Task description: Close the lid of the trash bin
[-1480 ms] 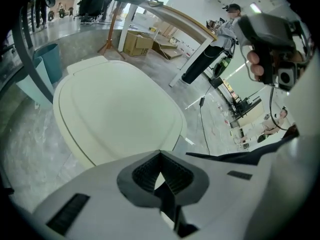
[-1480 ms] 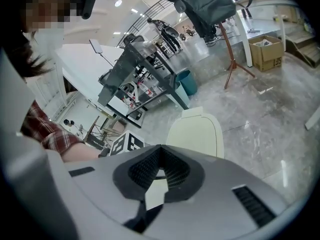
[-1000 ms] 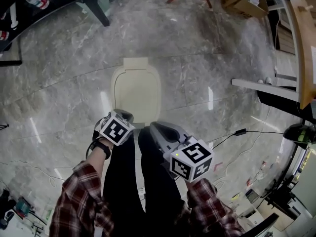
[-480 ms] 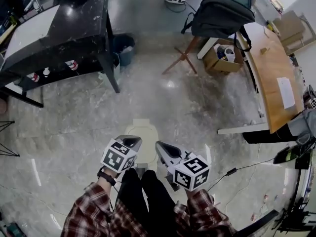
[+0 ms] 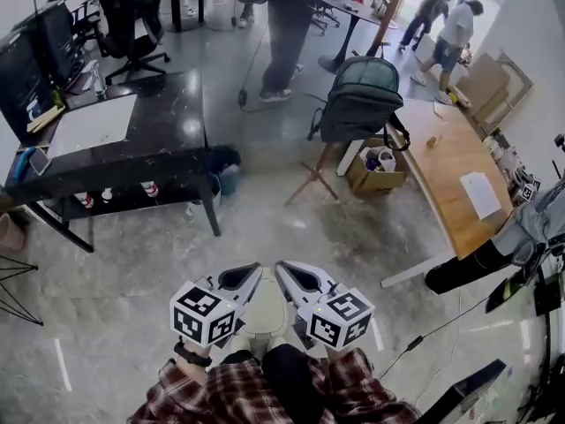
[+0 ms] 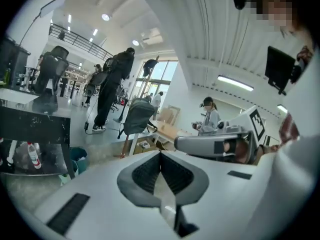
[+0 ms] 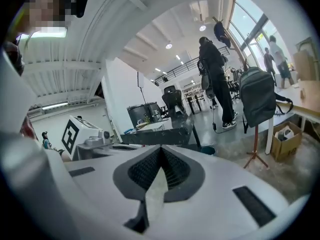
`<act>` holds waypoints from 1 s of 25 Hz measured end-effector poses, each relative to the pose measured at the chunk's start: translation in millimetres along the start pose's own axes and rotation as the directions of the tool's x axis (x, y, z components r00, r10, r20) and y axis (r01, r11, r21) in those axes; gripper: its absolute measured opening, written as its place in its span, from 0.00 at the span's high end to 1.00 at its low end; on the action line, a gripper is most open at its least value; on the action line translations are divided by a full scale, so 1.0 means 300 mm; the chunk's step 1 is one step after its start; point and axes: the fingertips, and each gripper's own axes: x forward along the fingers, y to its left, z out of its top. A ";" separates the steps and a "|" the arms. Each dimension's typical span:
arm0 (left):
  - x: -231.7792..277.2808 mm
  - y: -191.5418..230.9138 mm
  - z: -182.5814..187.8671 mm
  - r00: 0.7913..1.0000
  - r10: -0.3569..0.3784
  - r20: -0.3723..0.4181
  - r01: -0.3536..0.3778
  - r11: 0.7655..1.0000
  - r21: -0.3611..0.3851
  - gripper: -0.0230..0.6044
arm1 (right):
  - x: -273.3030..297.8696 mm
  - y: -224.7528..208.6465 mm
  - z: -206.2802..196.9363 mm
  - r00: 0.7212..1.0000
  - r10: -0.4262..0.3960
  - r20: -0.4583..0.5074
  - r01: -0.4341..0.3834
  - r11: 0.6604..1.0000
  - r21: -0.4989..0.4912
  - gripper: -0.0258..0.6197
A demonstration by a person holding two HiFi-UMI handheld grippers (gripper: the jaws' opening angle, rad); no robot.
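The cream trash bin (image 5: 261, 312) stands on the floor right at the person's feet, its lid lying flat on top. Only a strip of it shows between the two grippers. My left gripper (image 5: 248, 274) and right gripper (image 5: 284, 269) are held side by side above the bin, pointing forward into the room. Both are shut with nothing in them. In the left gripper view the jaws (image 6: 160, 156) meet in front of the room, with the right gripper (image 6: 215, 144) beside them. The right gripper view shows its jaws (image 7: 161, 151) pressed together too.
A black desk (image 5: 115, 144) stands at the left with a small teal bin (image 5: 222, 171) by its leg. A backpack (image 5: 361, 97) hangs on a wooden stand. A cardboard box (image 5: 375, 170) and a wooden table (image 5: 452, 175) are at the right. Several people stand at the back.
The head view has swung up from the floor to the room. The bin has slid to the bottom of the view. Both grippers have lifted off it and drawn closer together.
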 end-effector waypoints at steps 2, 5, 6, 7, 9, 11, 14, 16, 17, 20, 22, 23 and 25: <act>-0.061 -0.043 0.046 0.999 -0.006 0.053 0.006 1.000 -0.001 0.95 | -0.006 0.055 0.040 1.000 0.011 0.027 -0.011 1.000 -0.023 0.94; -0.123 -0.079 0.083 0.997 -0.008 0.080 0.003 0.998 0.059 0.95 | -0.016 0.123 0.085 0.999 0.018 0.051 -0.013 0.996 -0.083 0.94; -0.137 -0.087 0.091 0.997 -0.006 0.080 -0.001 0.996 0.085 0.95 | -0.023 0.142 0.099 0.998 0.018 0.057 -0.012 0.995 -0.103 0.94; -0.149 -0.093 0.099 0.997 -0.004 0.081 -0.004 0.995 0.103 0.95 | -0.032 0.159 0.112 0.998 0.019 0.063 -0.012 0.993 -0.120 0.94; -0.168 -0.090 0.124 0.996 0.006 0.086 -0.016 0.993 0.120 0.95 | -0.041 0.181 0.143 0.997 0.021 0.075 -0.009 0.989 -0.151 0.94; -0.183 -0.071 0.154 0.995 0.021 0.096 -0.033 0.992 0.121 0.95 | -0.037 0.185 0.171 0.996 0.017 0.085 -0.002 0.985 -0.171 0.94; -0.207 -0.061 0.171 0.993 0.024 0.115 -0.035 0.995 0.098 0.95 | -0.033 0.184 0.174 0.997 0.010 0.081 0.003 0.985 -0.170 0.94; -0.218 -0.062 0.181 0.992 0.025 0.126 -0.036 0.995 0.091 0.95 | -0.030 0.189 0.177 0.997 0.014 0.081 0.000 0.985 -0.170 0.94; -0.222 -0.065 0.187 0.991 0.025 0.129 -0.037 0.995 0.092 0.95 | -0.029 0.194 0.180 0.996 0.016 0.082 -0.002 0.985 -0.170 0.94; -0.230 -0.066 0.185 0.992 0.029 0.123 -0.041 0.995 0.095 0.95 | -0.028 0.209 0.174 0.997 0.019 0.077 -0.007 0.986 -0.165 0.94; -0.235 -0.058 0.183 0.992 0.034 0.119 -0.045 0.994 0.095 0.95 | -0.023 0.213 0.166 0.997 0.021 0.075 -0.009 0.987 -0.161 0.94; -0.238 -0.055 0.187 0.992 0.033 0.121 -0.044 0.995 0.094 0.95 | -0.020 0.215 0.166 0.997 0.022 0.075 -0.010 0.987 -0.160 0.94; -0.245 -0.056 0.194 0.992 0.028 0.127 -0.039 0.995 0.090 0.95 | -0.017 0.219 0.165 0.997 0.023 0.076 -0.011 0.988 -0.156 0.94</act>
